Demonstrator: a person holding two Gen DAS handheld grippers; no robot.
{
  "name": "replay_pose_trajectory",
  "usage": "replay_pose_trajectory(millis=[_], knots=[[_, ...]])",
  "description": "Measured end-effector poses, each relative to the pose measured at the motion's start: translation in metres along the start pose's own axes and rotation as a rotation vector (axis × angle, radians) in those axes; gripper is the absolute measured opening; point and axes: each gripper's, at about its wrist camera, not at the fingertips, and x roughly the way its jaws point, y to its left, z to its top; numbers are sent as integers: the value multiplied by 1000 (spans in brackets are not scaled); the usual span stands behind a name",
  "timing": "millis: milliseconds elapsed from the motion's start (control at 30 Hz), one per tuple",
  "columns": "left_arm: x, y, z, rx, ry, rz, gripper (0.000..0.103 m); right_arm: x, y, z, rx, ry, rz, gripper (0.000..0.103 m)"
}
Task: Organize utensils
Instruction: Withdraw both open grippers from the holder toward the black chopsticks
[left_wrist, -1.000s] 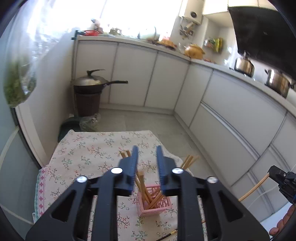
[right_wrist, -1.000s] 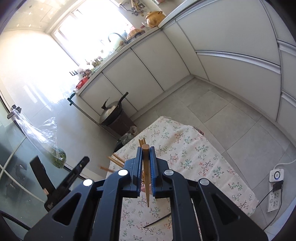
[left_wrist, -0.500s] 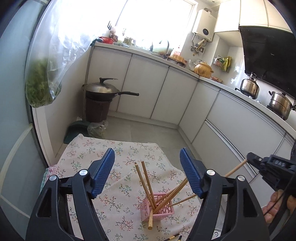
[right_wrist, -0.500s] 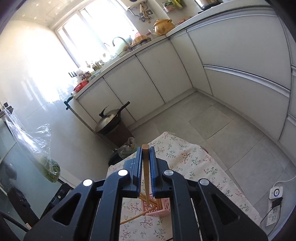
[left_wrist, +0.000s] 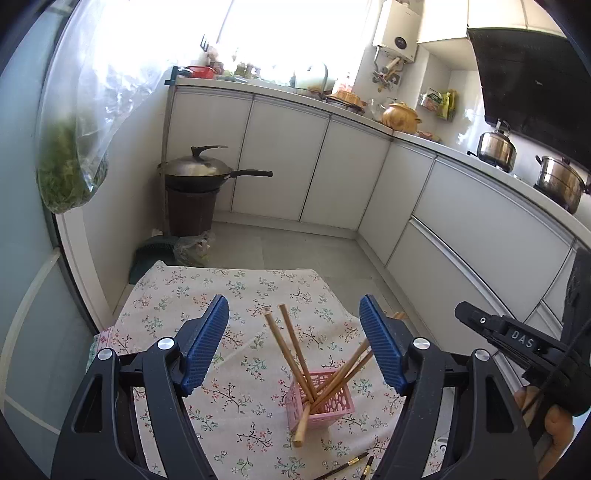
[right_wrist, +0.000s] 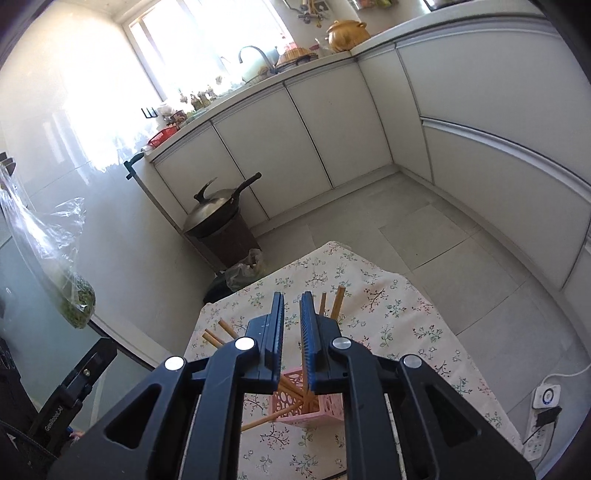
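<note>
A pink perforated basket (left_wrist: 325, 400) stands on the floral tablecloth (left_wrist: 177, 295) and holds several wooden chopsticks (left_wrist: 291, 343) fanned out at angles. One stick pokes out low through its side. My left gripper (left_wrist: 293, 343) hangs above and behind the basket, open wide with nothing between its pads. My right gripper (right_wrist: 291, 332) is over the basket (right_wrist: 325, 411). Its jaws are opening a little, and a wooden chopstick (right_wrist: 304, 369) runs down from the gap into the basket, no longer pinched. The right gripper (left_wrist: 509, 338), in a person's hand, shows at the left wrist view's right edge.
Two dark chopsticks (left_wrist: 347, 468) lie on the cloth near its front edge. A lidded wok (left_wrist: 199, 171) sits on a brown bin by the wall. A bag of greens (left_wrist: 70, 177) hangs at the left. White cabinets line the back and right. A power strip (right_wrist: 546, 400) lies on the floor.
My left jaws spread from narrow to wide. My right gripper swung over the basket, and its wooden chopstick slid down out of the pads' tips into the basket.
</note>
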Motion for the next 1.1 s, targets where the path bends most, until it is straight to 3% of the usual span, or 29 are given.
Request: replay_pose_trajectory(millis=[267,400,600,767,900,933,1100], knots=[[-7,-26,-11,101,7,30,78,-40,16,-18,-127,-55,-20,13],[-13,-33,-14,127,12,32,83,-52,15,-27,-137,-56,-26,33],[-20,-39,-22,150,21,42,91,-66,9,-42,-134,-39,-46,35],[-26,-43,-35,168,41,34,95,-80,2,-56,-116,-48,-75,54],[-24,-45,-47,185,77,30,96,-96,-12,-67,-60,-79,-112,87],[-23,-46,-50,194,92,25,96,-101,-19,-71,-33,-93,-114,91],[-10,-58,-74,255,203,-36,96,-123,-64,-102,76,-68,-129,96]])
